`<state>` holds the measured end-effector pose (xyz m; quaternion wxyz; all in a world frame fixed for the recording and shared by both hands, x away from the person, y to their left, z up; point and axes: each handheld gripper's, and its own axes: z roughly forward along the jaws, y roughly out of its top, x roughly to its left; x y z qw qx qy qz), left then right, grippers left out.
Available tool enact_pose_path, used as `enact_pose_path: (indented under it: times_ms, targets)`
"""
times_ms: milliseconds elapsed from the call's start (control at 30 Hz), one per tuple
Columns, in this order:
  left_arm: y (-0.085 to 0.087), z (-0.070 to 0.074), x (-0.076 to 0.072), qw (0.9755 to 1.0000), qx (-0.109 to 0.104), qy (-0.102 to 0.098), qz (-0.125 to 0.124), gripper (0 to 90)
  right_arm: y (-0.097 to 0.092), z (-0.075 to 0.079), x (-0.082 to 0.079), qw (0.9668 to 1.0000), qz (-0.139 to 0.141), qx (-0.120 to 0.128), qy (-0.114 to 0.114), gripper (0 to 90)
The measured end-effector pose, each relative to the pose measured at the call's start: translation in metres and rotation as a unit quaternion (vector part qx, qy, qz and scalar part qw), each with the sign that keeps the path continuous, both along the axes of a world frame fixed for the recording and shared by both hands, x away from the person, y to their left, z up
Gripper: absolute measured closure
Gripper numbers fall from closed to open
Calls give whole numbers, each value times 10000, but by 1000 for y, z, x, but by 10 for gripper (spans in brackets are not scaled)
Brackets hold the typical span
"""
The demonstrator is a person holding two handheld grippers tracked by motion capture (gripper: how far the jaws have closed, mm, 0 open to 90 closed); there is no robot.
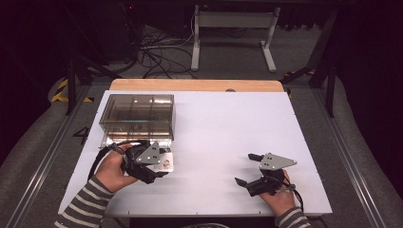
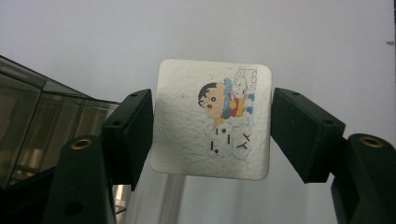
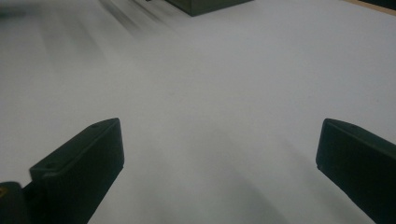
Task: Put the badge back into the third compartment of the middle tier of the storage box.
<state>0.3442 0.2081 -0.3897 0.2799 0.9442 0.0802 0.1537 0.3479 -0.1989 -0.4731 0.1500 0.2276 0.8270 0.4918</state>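
A square white card [image 2: 187, 130] with a cartoon child printed on it sits between the jaws of my left gripper [image 2: 212, 128]. Both jaws touch its side edges, so the gripper is shut on it. From above, the card [image 1: 165, 164] pokes out to the right of the left gripper [image 1: 160, 166], just in front of a smoky clear box [image 1: 138, 116]. My right gripper [image 1: 243, 168] rests near the table's front right, its jaws wide open with nothing between them. In the right gripper view, that gripper [image 3: 219, 154] has bare white table ahead of it.
The compartmented box [image 2: 37, 126] stands at the back left of the white table [image 1: 228, 128], and its corner [image 3: 205, 5] is far ahead in the right gripper view. A wooden strip [image 1: 195, 85] edges the table's far side. Cables and a frame lie on the floor beyond.
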Motion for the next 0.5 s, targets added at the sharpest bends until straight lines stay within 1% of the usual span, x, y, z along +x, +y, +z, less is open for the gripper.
enact_pose_path:
  times_ms: [133, 500]
  targets:
    - [0, 5, 3, 10000, 35, -53, 15, 326, 0, 0, 0, 10000, 0, 38, 25, 16]
    - [3, 16, 13, 9998, 77, -194, 77, 326, 0, 0, 0, 10000, 6, 18, 14, 16]
